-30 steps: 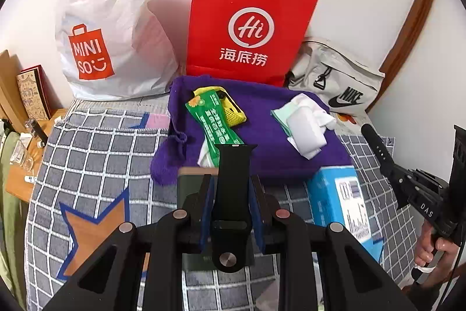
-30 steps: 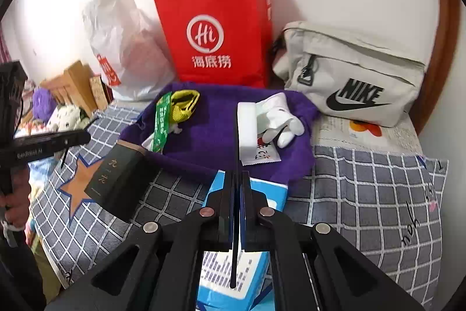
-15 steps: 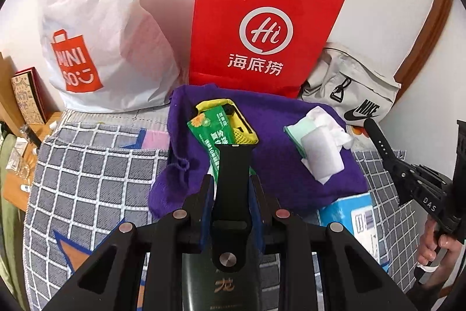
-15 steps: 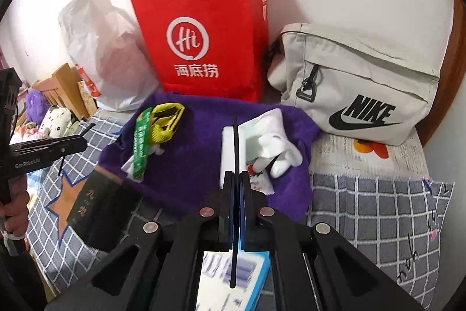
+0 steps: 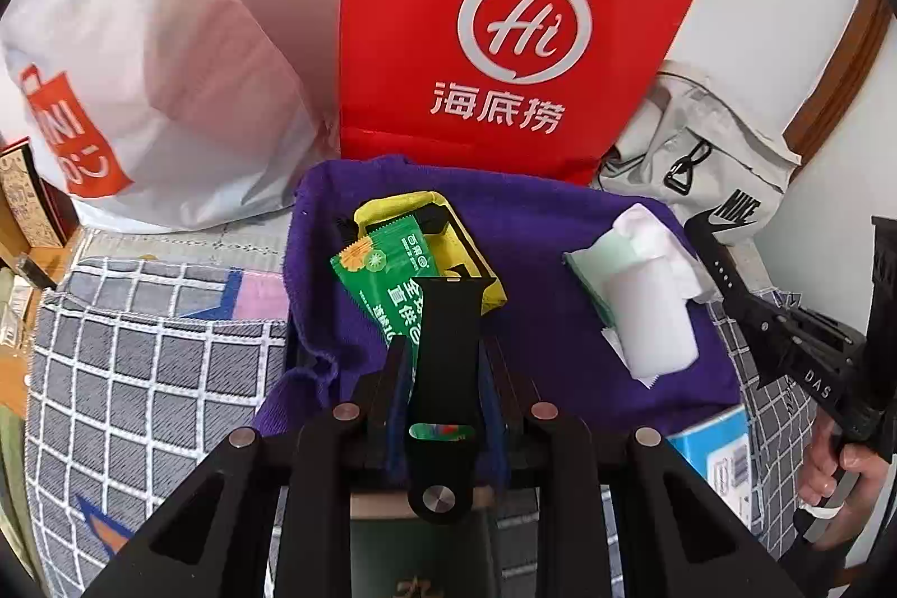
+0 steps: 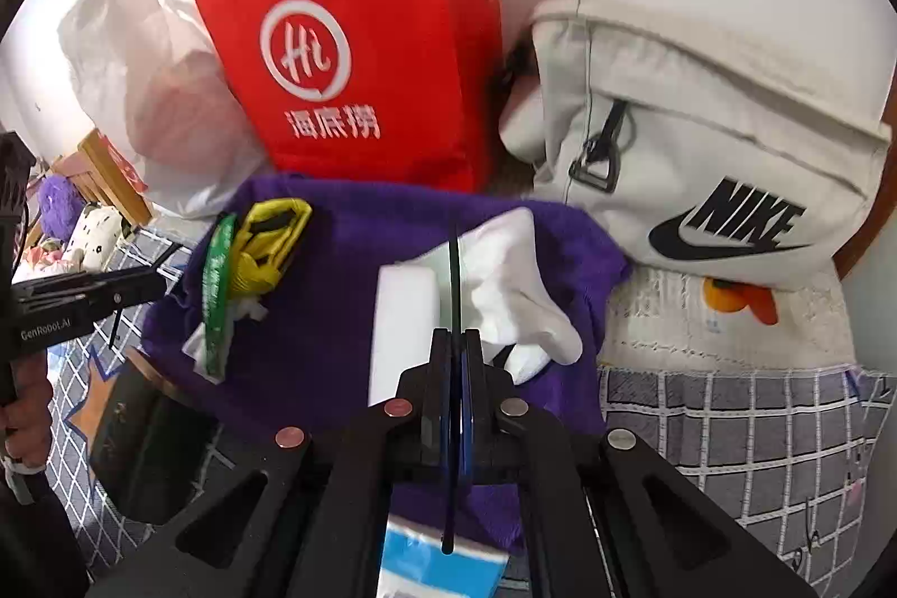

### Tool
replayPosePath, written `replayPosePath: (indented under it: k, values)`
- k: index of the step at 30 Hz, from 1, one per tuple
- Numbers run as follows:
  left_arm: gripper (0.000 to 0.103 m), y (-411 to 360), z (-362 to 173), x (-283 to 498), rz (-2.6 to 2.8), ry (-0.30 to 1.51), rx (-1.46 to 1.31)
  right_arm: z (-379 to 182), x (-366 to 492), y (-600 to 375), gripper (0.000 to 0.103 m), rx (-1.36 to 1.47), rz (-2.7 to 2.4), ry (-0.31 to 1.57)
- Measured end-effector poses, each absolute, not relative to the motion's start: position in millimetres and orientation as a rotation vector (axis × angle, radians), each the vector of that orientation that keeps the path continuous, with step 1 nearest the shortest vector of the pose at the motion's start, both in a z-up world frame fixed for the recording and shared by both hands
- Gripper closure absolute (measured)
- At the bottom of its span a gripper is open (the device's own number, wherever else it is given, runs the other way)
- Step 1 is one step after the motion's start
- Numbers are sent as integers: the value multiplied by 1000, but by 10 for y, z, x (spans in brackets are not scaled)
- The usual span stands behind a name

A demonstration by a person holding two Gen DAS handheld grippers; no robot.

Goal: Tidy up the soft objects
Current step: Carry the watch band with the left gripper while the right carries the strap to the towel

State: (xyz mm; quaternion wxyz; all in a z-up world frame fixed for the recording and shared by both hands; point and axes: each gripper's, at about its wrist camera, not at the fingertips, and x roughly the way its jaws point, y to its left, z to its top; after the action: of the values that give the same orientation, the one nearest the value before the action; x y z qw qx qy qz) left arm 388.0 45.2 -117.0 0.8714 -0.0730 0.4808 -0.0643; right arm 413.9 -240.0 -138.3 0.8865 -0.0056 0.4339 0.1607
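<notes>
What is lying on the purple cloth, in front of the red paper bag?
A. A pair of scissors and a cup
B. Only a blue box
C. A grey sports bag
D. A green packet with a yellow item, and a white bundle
D: on the purple cloth lie a green packet over a yellow item, and a white bundle to their right.

A black watch strap [image 5: 445,368] is held flat-side up between the pads of the left tool, its free end reaching over the purple towel [image 5: 538,273]. A second black strap [image 6: 455,318], seen edge-on as a thin line, is clamped in the right tool. The towel is spread on the checked bed cover; on it are laid a green sachet [image 5: 387,273], a yellow pouch [image 5: 448,228], and white tissue packs [image 5: 644,301].
</notes>
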Motion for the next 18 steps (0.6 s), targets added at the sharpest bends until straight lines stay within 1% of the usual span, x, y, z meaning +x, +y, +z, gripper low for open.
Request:
replayPosePath:
  k: [12, 18]
  values:
    - [80, 531, -1481, 4120, -139, 1060, -169, -1722, 4344, -2343, 100, -52, 336, 988]
    - [80, 505, -1541, 4160, -147, 1069, -168, -1750, 4396, -2389, 100, -49, 329, 996]
